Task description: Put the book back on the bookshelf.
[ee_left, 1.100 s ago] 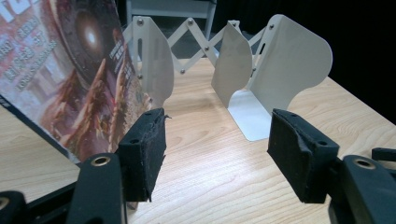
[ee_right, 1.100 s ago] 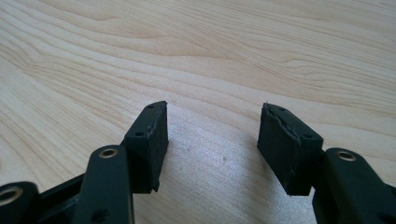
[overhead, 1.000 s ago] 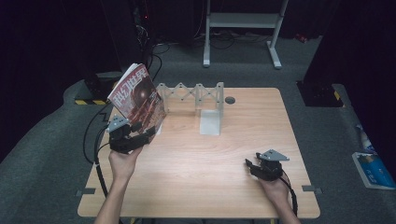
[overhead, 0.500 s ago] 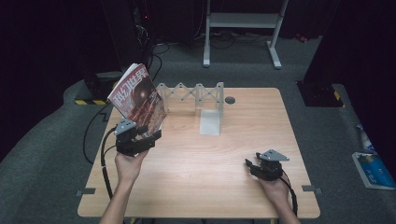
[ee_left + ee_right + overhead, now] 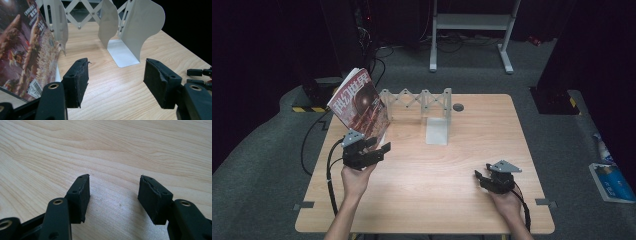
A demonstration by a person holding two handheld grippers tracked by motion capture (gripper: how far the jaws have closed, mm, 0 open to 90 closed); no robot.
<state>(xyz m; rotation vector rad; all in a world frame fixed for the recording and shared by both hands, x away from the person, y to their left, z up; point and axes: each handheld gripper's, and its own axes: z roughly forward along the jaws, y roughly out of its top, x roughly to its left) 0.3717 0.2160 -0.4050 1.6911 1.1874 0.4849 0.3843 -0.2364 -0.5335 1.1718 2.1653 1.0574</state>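
The wooden table [image 5: 462, 170] carries a white expanding book rack [image 5: 422, 102] near its far edge. A magazine [image 5: 359, 102] with a red cover leans tilted against the left end of this rack, its lower edge on the table. The left gripper [image 5: 379, 147] is just in front of the magazine, close beside it; its jaws are apart and nothing is between them. The right gripper [image 5: 479, 177] rests low on the table at the near right, well apart from the magazine, also with jaws apart and holding nothing.
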